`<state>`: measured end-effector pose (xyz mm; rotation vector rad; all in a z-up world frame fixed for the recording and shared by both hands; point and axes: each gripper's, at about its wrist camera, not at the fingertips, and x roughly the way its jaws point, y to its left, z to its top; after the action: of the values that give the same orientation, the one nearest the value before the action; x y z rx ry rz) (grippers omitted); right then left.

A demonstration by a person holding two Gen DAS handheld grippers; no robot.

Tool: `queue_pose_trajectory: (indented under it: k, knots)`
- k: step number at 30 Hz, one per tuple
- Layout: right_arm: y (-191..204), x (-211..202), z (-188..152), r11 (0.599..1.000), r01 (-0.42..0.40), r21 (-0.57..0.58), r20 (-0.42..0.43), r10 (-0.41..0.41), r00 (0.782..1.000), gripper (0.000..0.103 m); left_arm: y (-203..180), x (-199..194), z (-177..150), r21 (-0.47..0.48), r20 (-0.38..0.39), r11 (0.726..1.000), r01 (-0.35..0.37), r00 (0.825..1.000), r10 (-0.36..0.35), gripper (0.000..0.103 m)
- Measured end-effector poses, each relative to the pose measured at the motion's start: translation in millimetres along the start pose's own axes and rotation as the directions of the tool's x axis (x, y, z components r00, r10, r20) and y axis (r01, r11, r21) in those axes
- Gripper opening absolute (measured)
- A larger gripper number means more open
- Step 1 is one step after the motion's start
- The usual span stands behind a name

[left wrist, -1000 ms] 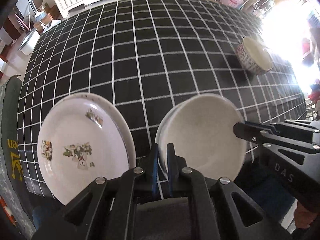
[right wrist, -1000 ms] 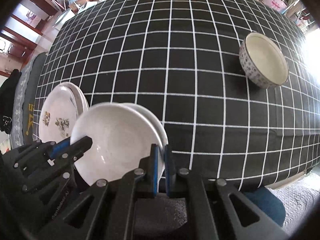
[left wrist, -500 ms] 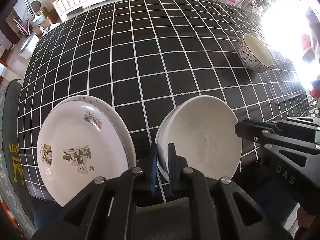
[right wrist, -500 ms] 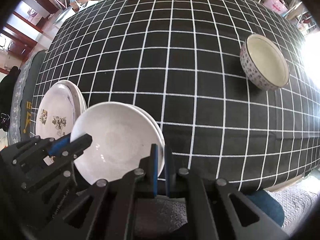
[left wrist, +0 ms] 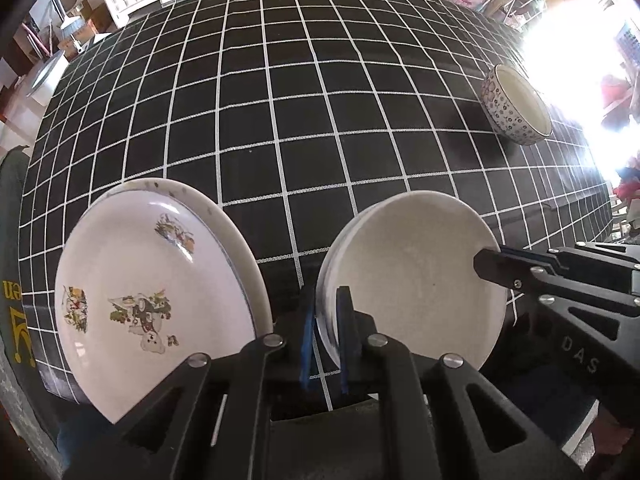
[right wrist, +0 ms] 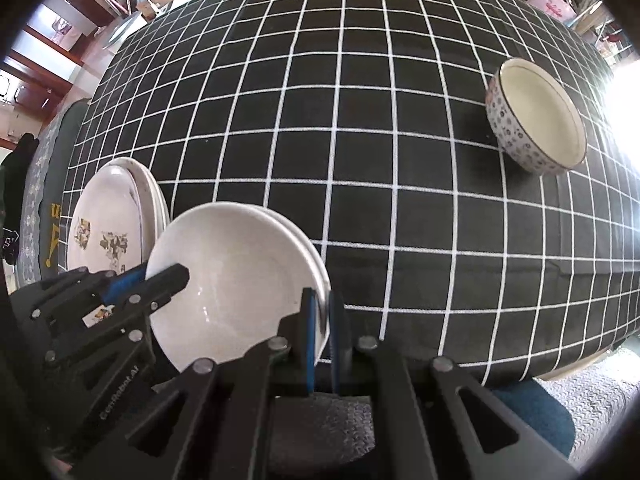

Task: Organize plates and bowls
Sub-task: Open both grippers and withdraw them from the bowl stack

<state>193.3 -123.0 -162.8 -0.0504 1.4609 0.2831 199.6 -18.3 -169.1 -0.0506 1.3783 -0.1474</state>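
The left gripper (left wrist: 325,322) and the right gripper (right wrist: 320,320) are each clamped on opposite rims of the white bowl (left wrist: 412,276), low in the frame and lifted above the checked tablecloth (left wrist: 304,112). Glazed ceramic is probably stiff, slippery and fragile, so the rim suits. A patterned bowl (right wrist: 538,114) stands at the upper right.

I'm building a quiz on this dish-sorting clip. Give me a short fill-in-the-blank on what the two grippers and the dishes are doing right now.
1. Both the left gripper and the right gripper are shut on the rim of the plain ____ dish.
2. The plate with cartoon prints lies to the ____ of that dish.
3. The patterned bowl stands on the ____ tablecloth, with nothing inside it.

Missing words: white; left; checked
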Motion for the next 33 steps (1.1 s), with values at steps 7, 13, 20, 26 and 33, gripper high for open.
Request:
queue_pose_trajectory:
  k: [7, 13, 20, 26, 33]
  knots:
    - [0, 0, 0, 1.0, 0.008, 0.0, -0.001, -0.008, 1.0, 0.009, -3, -5, 0, 0.004, 0.007, 1.0, -0.006, 1.0, 0.006, 0.009]
    - [1, -6, -1, 1.0, 0.013, 0.003, 0.02, -0.013, 1.0, 0.009, 0, -21, -1, -0.001, 0.034, 1.0, -0.003, 0.999, 0.003, 0.009]
    - [-5, -27, -1, 1.0, -0.011, 0.012, 0.063, 0.01, 0.998, 0.009, 1, -45, -2, -0.012, 0.072, 1.0, 0.026, 0.997, -0.026, 0.02]
    - [-23, -55, 3, 0.999, -0.041, 0.036, 0.115, 0.036, 0.993, 0.009, -13, -68, 4, 0.004, 0.111, 0.999, 0.05, 0.993, -0.05, 0.025]
    - [-58, -79, 2, 0.996, -0.072, 0.059, 0.151, 0.063, 0.987, 0.027, -46, -87, 25, 0.038, 0.148, 0.998, 0.053, 0.987, -0.059, 0.028]
